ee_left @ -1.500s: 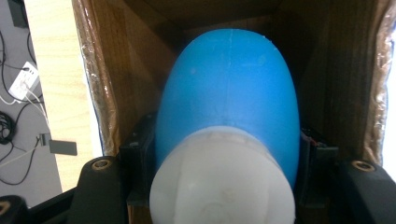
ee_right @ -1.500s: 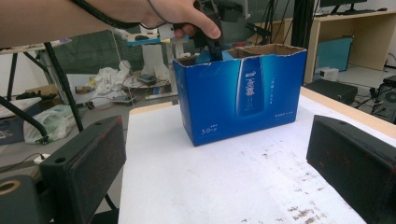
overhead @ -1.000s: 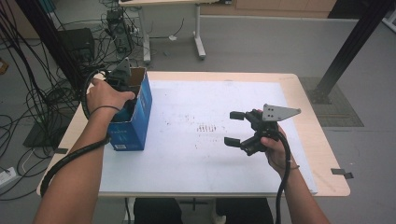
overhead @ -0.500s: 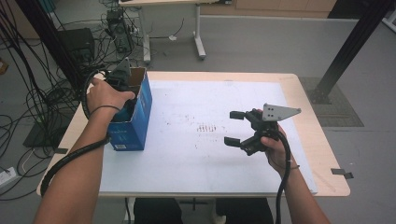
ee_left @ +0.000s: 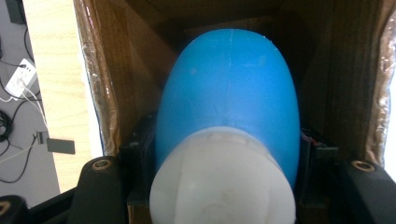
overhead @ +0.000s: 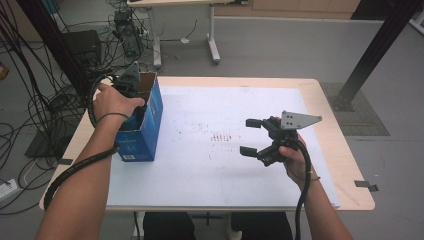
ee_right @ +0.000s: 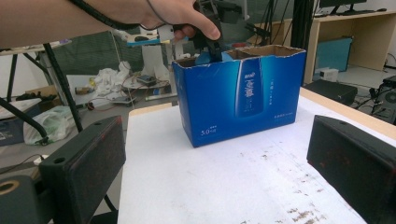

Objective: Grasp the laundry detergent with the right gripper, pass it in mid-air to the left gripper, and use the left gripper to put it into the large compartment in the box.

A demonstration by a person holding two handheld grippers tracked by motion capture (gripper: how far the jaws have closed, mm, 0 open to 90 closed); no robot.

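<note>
An open-topped blue carton stands at the left of the table, seen from the side as the carton. Inside it is a blue bottle with a white cap. My left gripper reaches down into the carton and is shut on the bottle, one jaw pressing each side. The person's hand covers that gripper from above. My right gripper hovers over the right half of the table, facing the carton. In its own view the right gripper is open with nothing between its jaws.
A white sheet with dark scuff marks covers the wooden table. Cables and a dark stand crowd the floor to the left. Another desk's leg stands beyond, and a black post rises at the right.
</note>
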